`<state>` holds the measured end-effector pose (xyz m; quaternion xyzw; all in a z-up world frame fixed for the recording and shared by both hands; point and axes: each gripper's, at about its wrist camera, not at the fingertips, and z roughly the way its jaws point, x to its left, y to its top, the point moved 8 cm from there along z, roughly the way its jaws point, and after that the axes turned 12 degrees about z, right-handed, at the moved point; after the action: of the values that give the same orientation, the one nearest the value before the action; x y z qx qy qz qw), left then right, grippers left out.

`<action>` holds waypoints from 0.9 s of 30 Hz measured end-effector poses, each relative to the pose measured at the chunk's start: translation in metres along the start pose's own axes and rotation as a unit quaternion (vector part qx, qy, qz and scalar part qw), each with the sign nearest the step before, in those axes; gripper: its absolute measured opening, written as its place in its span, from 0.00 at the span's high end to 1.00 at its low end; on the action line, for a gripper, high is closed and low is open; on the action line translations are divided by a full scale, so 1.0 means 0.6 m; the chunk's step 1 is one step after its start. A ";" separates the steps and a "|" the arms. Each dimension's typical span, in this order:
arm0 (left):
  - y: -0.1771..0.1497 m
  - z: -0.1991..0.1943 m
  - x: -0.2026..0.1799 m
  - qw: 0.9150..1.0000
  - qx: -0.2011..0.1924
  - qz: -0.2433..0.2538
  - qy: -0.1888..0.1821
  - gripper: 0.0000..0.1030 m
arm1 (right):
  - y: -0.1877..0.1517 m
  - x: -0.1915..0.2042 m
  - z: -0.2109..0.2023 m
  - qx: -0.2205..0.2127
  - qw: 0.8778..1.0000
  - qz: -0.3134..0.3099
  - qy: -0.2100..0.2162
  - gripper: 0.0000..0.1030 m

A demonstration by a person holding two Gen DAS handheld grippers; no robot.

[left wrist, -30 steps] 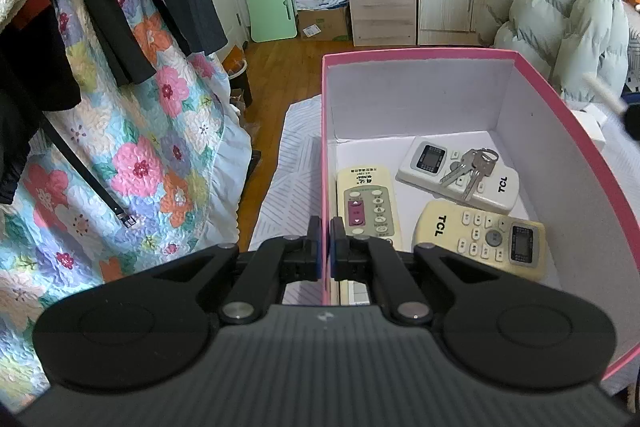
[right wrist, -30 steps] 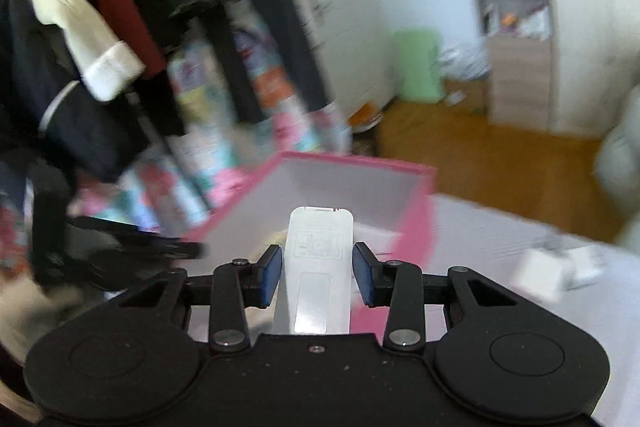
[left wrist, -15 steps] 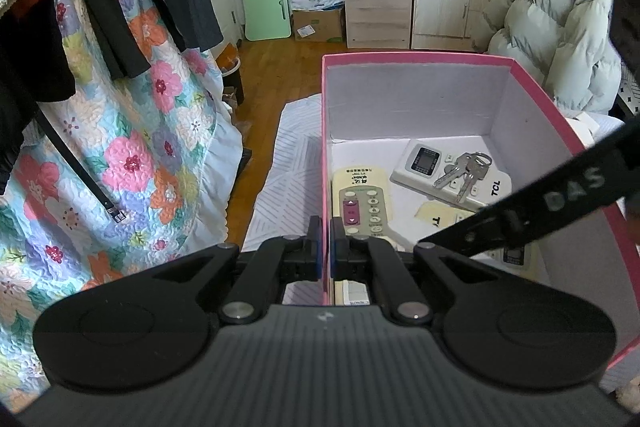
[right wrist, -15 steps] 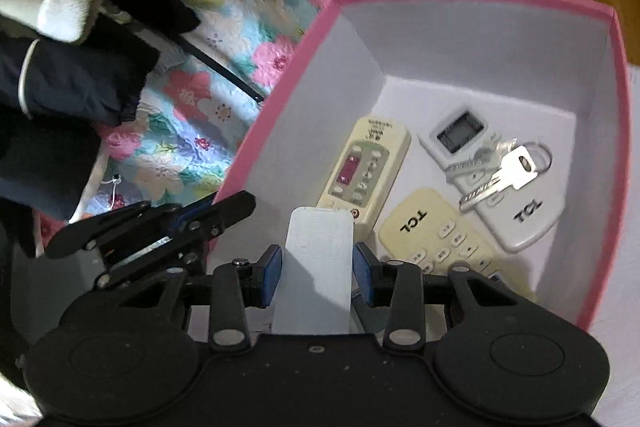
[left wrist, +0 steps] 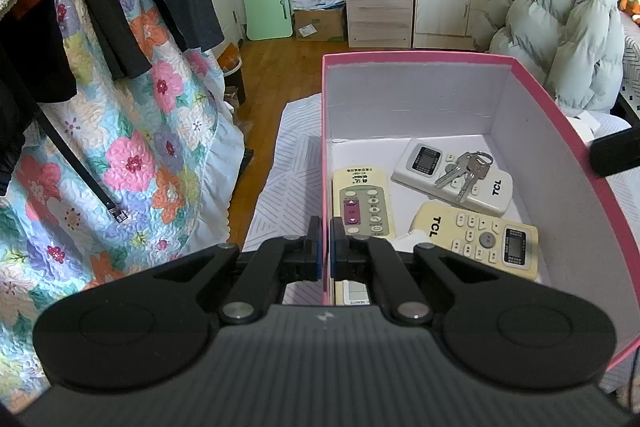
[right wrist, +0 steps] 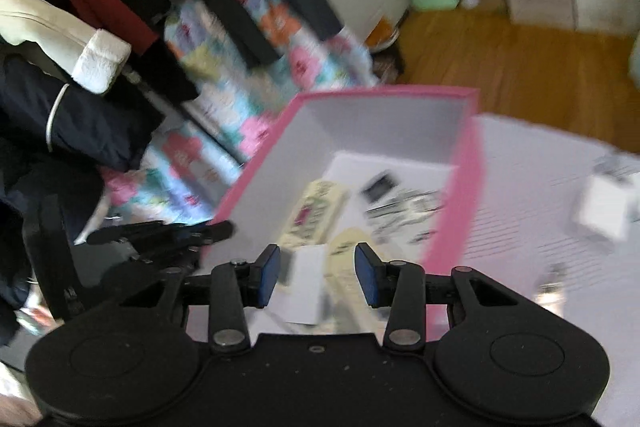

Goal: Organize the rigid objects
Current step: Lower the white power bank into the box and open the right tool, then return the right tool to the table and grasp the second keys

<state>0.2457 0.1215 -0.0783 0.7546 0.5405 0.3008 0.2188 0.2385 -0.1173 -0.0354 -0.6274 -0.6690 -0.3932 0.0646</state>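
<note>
Since half a second ago the right gripper has let go of the white remote: then its blue pads pressed on both sides of it, now the jaws stand apart with clear gaps and the remote lies loose below them, in the near part of the pink box. The right wrist view is blurred, so I cannot tell exactly how the remote rests; it looks to lie near the box's near left corner, just beside the yellowish remotes. In the left wrist view only a small white corner shows there, between the two yellowish remotes and partly hidden behind the gripper (I judge it is the same remote).

The left gripper is clamped shut on the left wall of the box, near its near left corner, one pad outside and one inside; it steadies the box.

Inside, the cream remote with pink buttons lies along the left wall. The white TCL remote lies toward the far right corner with a bunch of keys on top of it. The yellow TCL remote lies near the right wall, closer to the near edge.

For the task this means one more rigid object seems delivered. On the bed cover outside the right wall some small white things are blurred; probably they are to be collected next.
</note>
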 end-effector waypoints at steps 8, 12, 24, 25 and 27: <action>-0.002 0.002 -0.003 1.000 0.002 -0.009 -0.002 0.98 | -0.020 -0.131 -0.051 -0.041 0.995 -0.005 -0.094 0.55; -0.004 0.002 -0.004 1.000 0.003 -0.010 0.000 0.98 | -0.039 -0.182 -0.027 -0.055 0.986 -0.029 -0.154 0.55; 0.000 0.004 -0.002 1.000 0.017 -0.018 0.003 0.98 | -0.020 -0.240 0.071 -0.095 0.964 -0.106 -0.225 0.79; 0.000 0.004 -0.002 1.000 0.017 -0.017 0.004 0.98 | -0.015 -0.243 0.070 -0.103 0.965 -0.099 -0.220 0.78; 0.000 0.004 -0.001 1.000 0.017 -0.016 0.004 0.98 | -0.011 -0.245 0.057 -0.118 0.969 -0.080 -0.203 0.95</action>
<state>0.2470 0.1207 -0.0800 0.7483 0.5583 0.2913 0.2084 0.2765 -0.2116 -0.1471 -0.6416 -0.6654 -0.3372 -0.1788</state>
